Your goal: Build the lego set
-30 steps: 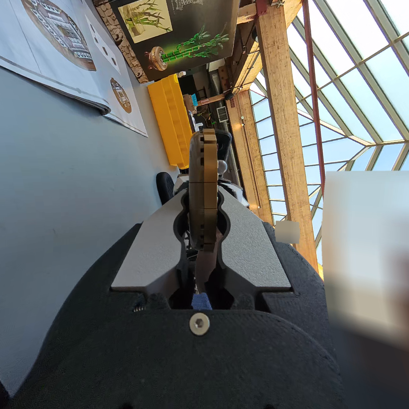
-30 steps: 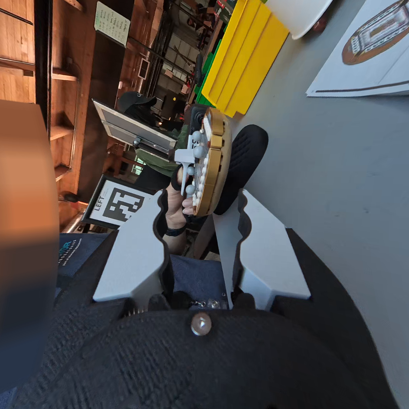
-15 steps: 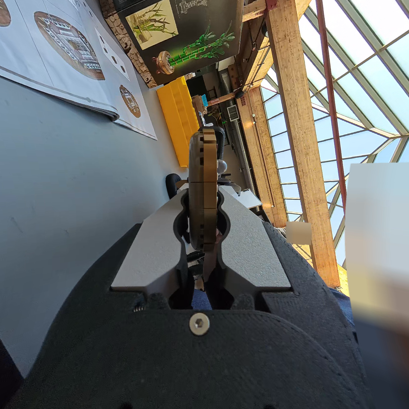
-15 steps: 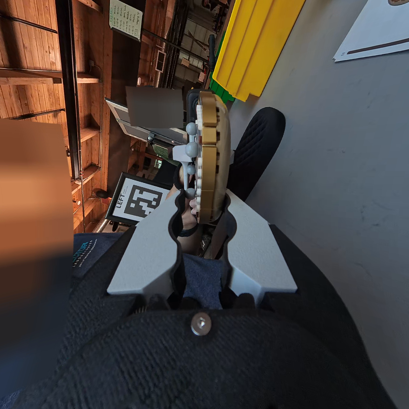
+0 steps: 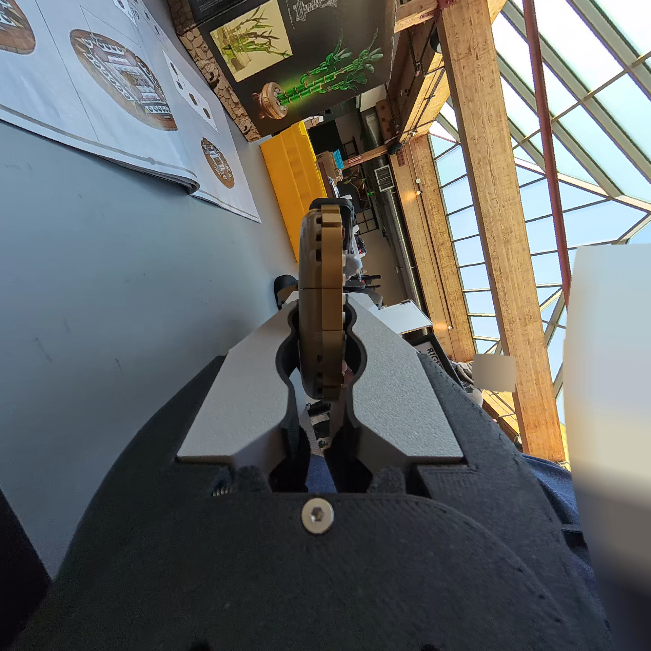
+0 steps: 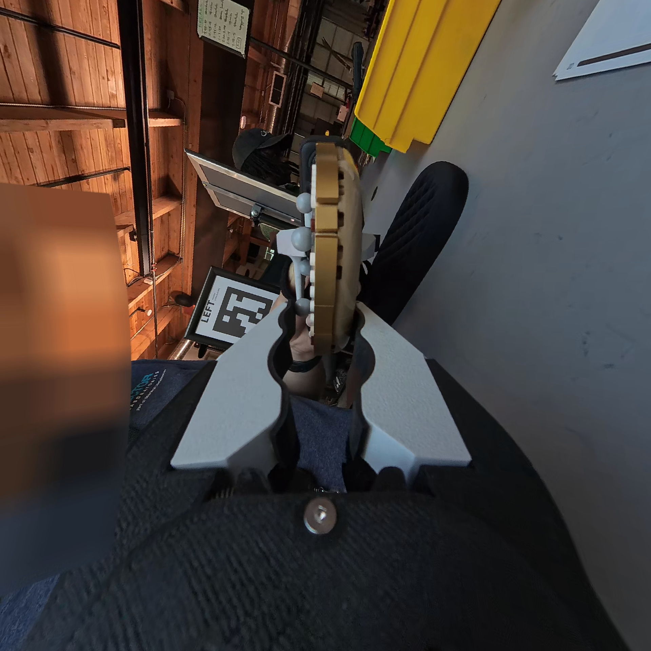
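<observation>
Two grippers meet on one round gold lego disc (image 5: pixel 322 303), seen edge-on. In the left wrist view, the instruction booklet (image 5: pixel 105 98) lies on the grey tabletop (image 5: pixel 105 299) at ten o'clock, the set's box (image 5: pixel 296 56) at twelve, and the left gripper (image 5: pixel 321 329) has its fingers (image 5: pixel 380 380) clamped on the disc. In the right wrist view, the right gripper (image 6: pixel 322 327) fingers (image 6: pixel 246 380) sit narrowly spread around the disc's (image 6: pixel 331 253) near rim; whether they press it I cannot tell. Yellow bins (image 6: pixel 415 70) stand at one o'clock.
</observation>
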`<action>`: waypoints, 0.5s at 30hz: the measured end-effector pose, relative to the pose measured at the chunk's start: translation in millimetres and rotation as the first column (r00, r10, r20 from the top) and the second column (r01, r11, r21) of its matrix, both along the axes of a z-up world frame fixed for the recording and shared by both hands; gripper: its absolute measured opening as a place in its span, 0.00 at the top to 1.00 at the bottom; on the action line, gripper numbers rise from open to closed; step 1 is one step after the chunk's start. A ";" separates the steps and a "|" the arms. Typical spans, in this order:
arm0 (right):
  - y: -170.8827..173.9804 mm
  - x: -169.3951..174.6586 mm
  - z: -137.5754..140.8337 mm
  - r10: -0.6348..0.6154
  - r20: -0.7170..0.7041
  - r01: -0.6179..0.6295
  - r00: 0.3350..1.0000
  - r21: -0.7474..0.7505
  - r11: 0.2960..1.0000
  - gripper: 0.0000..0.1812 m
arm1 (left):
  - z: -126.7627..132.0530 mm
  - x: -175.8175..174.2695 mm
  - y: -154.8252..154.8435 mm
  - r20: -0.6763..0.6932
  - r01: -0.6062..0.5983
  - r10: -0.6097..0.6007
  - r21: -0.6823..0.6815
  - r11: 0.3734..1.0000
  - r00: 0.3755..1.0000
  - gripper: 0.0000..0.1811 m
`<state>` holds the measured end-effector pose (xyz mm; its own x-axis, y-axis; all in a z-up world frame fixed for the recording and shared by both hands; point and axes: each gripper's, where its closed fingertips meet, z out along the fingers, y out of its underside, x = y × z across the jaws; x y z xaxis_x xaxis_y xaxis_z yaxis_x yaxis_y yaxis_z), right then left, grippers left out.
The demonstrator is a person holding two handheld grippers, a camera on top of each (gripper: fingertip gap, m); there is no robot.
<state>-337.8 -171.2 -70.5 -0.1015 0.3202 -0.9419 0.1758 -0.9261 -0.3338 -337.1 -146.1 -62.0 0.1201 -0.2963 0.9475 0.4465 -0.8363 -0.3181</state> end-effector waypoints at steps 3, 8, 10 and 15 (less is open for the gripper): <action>-0.2 0.6 -0.3 0.001 -0.007 -0.001 1.000 0.001 1.000 0.84 | -0.5 0.5 -0.7 -0.013 0.001 -0.001 0.004 1.000 1.000 0.89; -1.5 1.9 0.4 0.006 -0.010 -0.006 1.000 0.019 1.000 0.84 | 0.1 2.1 -2.0 -0.052 0.003 -0.002 0.025 1.000 0.999 0.89; -1.6 2.2 0.4 0.010 -0.006 -0.009 1.000 0.023 1.000 0.84 | 0.1 2.3 -2.2 -0.057 0.002 -0.001 0.028 1.000 0.998 0.89; 2.4 5.8 11.1 -0.001 -0.051 -0.001 0.999 -0.026 1.000 0.85 | 5.5 4.5 -4.5 0.038 0.082 -0.081 -0.015 0.997 0.996 0.89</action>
